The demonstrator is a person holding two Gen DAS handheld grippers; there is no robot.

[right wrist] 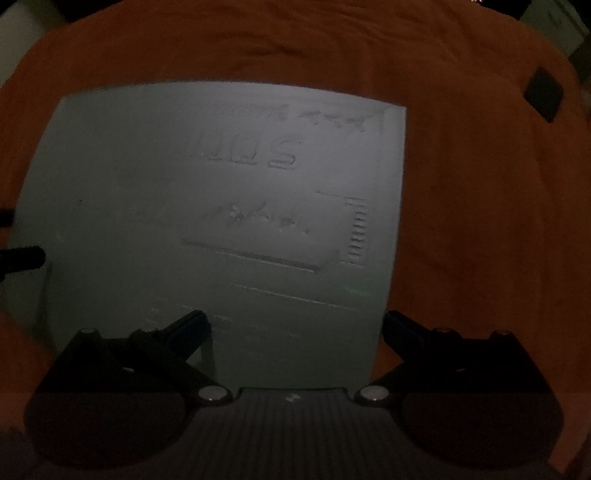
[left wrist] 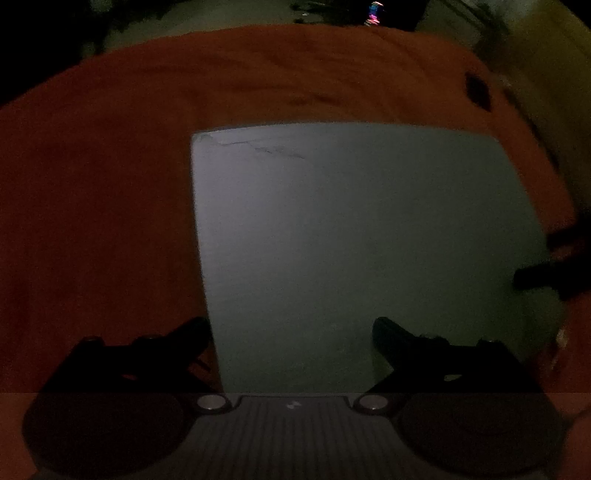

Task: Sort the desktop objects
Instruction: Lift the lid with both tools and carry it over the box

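The scene is dim. A large pale grey flat sheet or board (left wrist: pixel 351 240) lies on an orange cloth (left wrist: pixel 96 192). In the right wrist view the sheet (right wrist: pixel 221 206) carries faint raised lettering and lines. My left gripper (left wrist: pixel 291 328) is open and empty, low over the sheet's near left edge. My right gripper (right wrist: pixel 295 325) is open and empty, low over the sheet's near right edge. A small black square object (right wrist: pixel 543 94) lies on the cloth at the far right; it also shows in the left wrist view (left wrist: pixel 478 90).
The right gripper's dark fingers (left wrist: pixel 546 266) reach in at the right edge of the left wrist view. The left gripper's fingers (right wrist: pixel 22 254) show at the left edge of the right wrist view. The cloth's far edge (left wrist: pixel 258 31) drops to dark floor.
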